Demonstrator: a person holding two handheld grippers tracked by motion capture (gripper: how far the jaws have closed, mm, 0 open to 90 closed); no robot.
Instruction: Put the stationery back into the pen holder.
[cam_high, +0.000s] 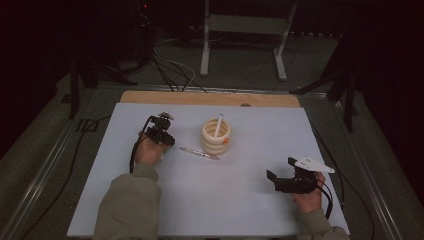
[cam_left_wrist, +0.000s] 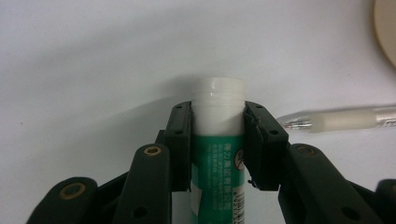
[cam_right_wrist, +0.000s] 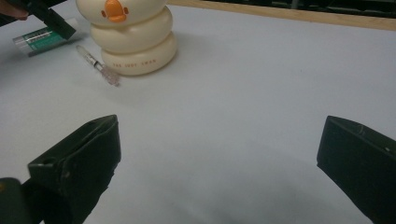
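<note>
Just beside the glue stick (cam_left_wrist: 218, 154) gripped by the left tool (cam_left_wrist: 218, 140) lies a pen (cam_left_wrist: 341, 119)

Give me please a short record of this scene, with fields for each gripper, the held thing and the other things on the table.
left gripper: shut on the glue stick
glue stick: green label, white cap, lying low over the table
right gripper: open, holds nothing, apart from the items
pen: lies flat beside the holder
holder: cream, stacked rings, orange beak, one white pen standing inside
</note>
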